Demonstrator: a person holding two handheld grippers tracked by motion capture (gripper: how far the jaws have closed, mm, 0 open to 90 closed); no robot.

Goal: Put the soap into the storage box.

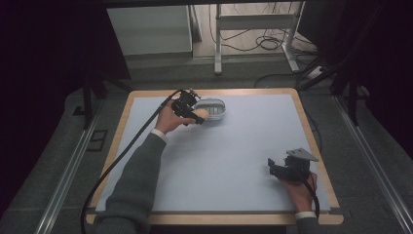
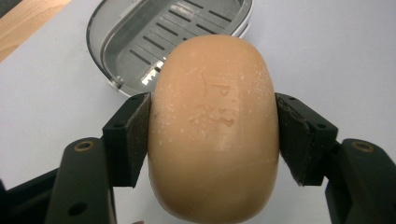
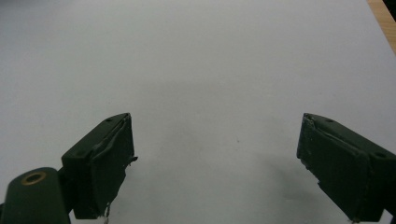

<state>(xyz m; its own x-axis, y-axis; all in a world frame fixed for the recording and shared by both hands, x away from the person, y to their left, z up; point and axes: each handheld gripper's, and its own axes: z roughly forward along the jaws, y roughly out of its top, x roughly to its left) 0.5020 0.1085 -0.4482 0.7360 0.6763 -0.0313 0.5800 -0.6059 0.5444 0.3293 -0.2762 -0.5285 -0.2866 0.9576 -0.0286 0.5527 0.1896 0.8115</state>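
keep the soap bar (image 2: pixel 214 126) level over the blue table mat (image 1: pixel 243 146) and centre it above the soap dish (image 2: pixel 140 42) before lowering. the dish, near the mat's far edge, holds nothing on its slotted tray. your left gripper (image 2: pixel 214 135) is clamped on the bar; your right gripper (image 3: pixel 215 154) rests released, well apart.

Soap (image 2: pixel 213 126) between left tool (image 2: pixel 213 140) pads, just before the soap dish (image 2: pixel 116 42)
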